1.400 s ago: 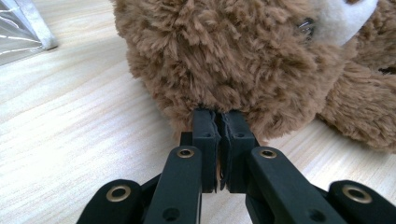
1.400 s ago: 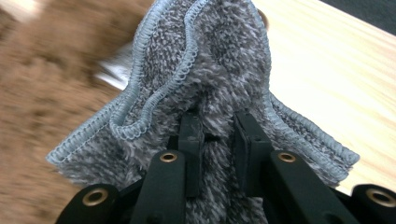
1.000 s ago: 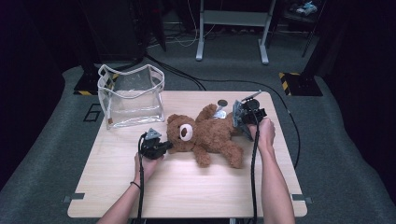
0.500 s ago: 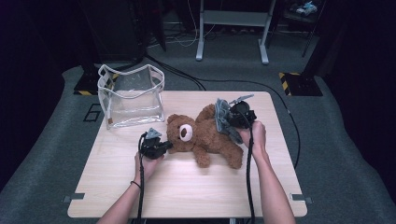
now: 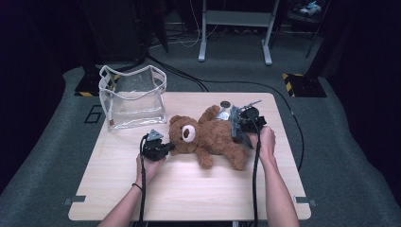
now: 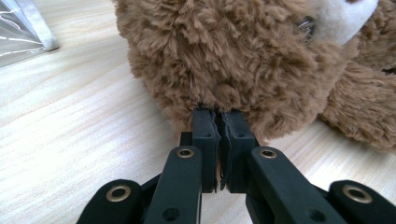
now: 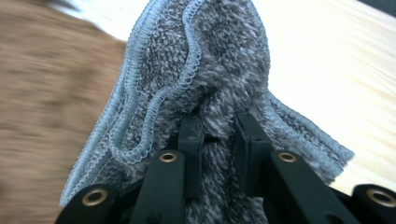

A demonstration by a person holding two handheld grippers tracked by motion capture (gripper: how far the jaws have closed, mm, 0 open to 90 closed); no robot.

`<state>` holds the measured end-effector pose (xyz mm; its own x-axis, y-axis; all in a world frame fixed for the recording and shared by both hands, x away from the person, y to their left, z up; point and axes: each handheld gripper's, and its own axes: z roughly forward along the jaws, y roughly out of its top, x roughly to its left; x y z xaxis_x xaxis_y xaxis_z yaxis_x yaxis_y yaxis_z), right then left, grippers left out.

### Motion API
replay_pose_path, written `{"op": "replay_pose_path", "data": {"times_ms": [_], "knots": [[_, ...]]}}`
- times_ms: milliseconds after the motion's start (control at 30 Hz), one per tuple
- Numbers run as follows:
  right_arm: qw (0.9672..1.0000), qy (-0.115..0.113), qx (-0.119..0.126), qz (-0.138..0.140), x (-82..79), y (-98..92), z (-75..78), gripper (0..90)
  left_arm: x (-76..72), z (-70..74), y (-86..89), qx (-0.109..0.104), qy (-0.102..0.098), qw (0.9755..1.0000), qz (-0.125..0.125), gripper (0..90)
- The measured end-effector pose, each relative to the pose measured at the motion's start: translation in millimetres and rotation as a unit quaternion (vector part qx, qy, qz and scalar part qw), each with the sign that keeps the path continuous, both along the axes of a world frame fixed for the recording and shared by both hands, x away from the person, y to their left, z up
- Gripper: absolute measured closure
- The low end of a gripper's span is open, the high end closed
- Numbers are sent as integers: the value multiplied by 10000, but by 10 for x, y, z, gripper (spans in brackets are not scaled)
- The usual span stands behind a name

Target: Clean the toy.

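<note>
- Since the earlier frames the right gripper [image 5: 240,124] has carried its grey cloth [image 5: 235,118] from beyond the bear's raised arm in over the bear [image 5: 213,137], toward the belly; the left gripper [image 5: 165,147] and the bear itself have kept their places.
- Around them: a clear bag [image 5: 133,97] stands upright at the table's [image 5: 189,189] far left corner, apart from the bear's head, its mouth open upward.
- One small dark round thing [image 5: 225,104] lies on the wood just beyond the bear's raised arm; what it is I cannot tell.
- Nothing lies between the bear and the bag; bare wood separates them.
- Bear: on its back across the middle of the table, head toward the bag, legs toward the right hand [image 5: 263,139].
- Left gripper: in the left gripper view its jaws stand almost together, tips buried in the brown fur [image 6: 224,60] at the edge of the head, pinching a small tuft. A corner of the bag [image 6: 28,23] shows at the upper left of that view.
- Right gripper: in its own view the jaws are clamped on a bunched fold of cloth [image 7: 205,70], pads [image 7: 190,135] a little apart with the pile squeezed between them. The stitched hem hangs loose on both sides, and blurred brown fur [image 7: 42,93] lies just beside the cloth.
- From above, the cloth hangs over the bear's body near the raised arm; whether it touches the fur there I cannot tell.
</note>
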<state>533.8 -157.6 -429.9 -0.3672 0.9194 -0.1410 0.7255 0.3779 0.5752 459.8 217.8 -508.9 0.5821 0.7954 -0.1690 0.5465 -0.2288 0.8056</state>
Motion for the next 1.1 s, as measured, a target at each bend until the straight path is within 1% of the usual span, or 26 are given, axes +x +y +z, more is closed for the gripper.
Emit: {"op": "replay_pose_path", "data": {"times_ms": [33, 100, 133, 200, 233, 300, 333, 367, 400, 433, 467, 533, 567, 600, 733, 767, 800, 833, 867, 900, 933, 967, 1000, 1033, 1067, 1100], "knots": [[10000, 1, -29, -89, 10, -49, -17, 749, 0, 0, 0, 0, 0, 10000, 0, 859], [9996, 51, 29, -287, 6, -165, -43, 749, 2, -5, 3, 5, 7, 10000, -7, 858], [9994, 13, 11, -347, -3, -212, -48, 749, 3, -6, 3, 7, 8, 10000, -5, 858], [9990, -14, 48, -439, -43, -281, -38, 748, 4, -8, 2, 6, 10, 10000, 1, 858], [9989, -74, 32, -451, -67, -306, -26, 748, 4, -8, 2, 10, 11, 10000, -1, 859], [9988, -89, 80, -466, -99, -315, -8, 748, 4, -7, 1, 14, 10, 10000, -4, 859], [9992, -167, 170, -329, -171, -314, 33, 748, 4, -8, 2, 10, 11, 10000, -2, 859], [9992, -201, 251, -223, -214, -300, 54, 748, 5, -7, 1, 21, 9, 10000, -5, 858], [9991, -248, 339, -60, -249, -282, 64, 748, 5, -7, 1, 27, 11, 10000, -6, 858], [9991, -248, 339, -60, -249, -282, 64, 748, 5, -7, 1, 27, 11, 10000, -6, 859], [9986, -258, 350, 299, -329, -210, 76, 748, 6, -7, 0, 26, 12, 10000, -5, 858], [9972, -190, 441, 569, -390, -129, 66, 748, 5, -7, -1, 29, 13, 10000, -6, 858], [9972, -190, 441, 569, -390, -129, 66, 748, 7, -6, 1, 47, 23, 10000, -24, 858], [9964, -80, 342, 767, -399, -62, 29, 749, 8, -3, 1, 61, 44, 10000, -39, 858], [9952, 153, 308, 915, -311, -7, -72, 747, 11, -7, -1, 43, 28, 10000, -29, 859], [9951, 227, 308, 911, -289, 3, -95, 747, 12, -7, -1, 40, 25, 10000, -30, 859], [9951, 227, 308, 911, -289, 3, -95, 747, 12, -7, -1, 40, 25, 10000, -30, 859], [9955, 293, 325, 841, -219, 3, -139, 747, 13, -7, -4, 34, 15, 10000, -28, 859], [9955, 293, 325, 841, -219, 3, -139, 747, 13, -7, -4, 34, 15, 10000, -28, 859], [9966, 341, 242, 708, -160, 0, -162, 747, 15, -6, -3, 28, 9, 10000, -28, 859], [9970, 392, 183, 635, -138, 2, -170, 747, 16, -7, 2, 23, 15, 10000, -29, 859], [9979, 367, 46, 526, -105, -4, -190, 747, 16, -7, 2, 23, 15, 10000, -29, 859], [9982, 409, -112, 412, -72, -18, -210, 747, 17, -11, 5, -3, 23, 10000, -23, 858], [9982, 409, -112, 412, -72, -18, -210, 747, 17, -11, 5, -3, 23, 10000, -23, 858], [9985, 433, -184, 286, -36, -48, -235, 747, 18, -12, 8, -6, 31, 10000, -29, 858], [9988, 461, -173, 21, 4, -133, -258, 747, 17, -13, 12, -8, 29, 10000, -25, 858]]}}
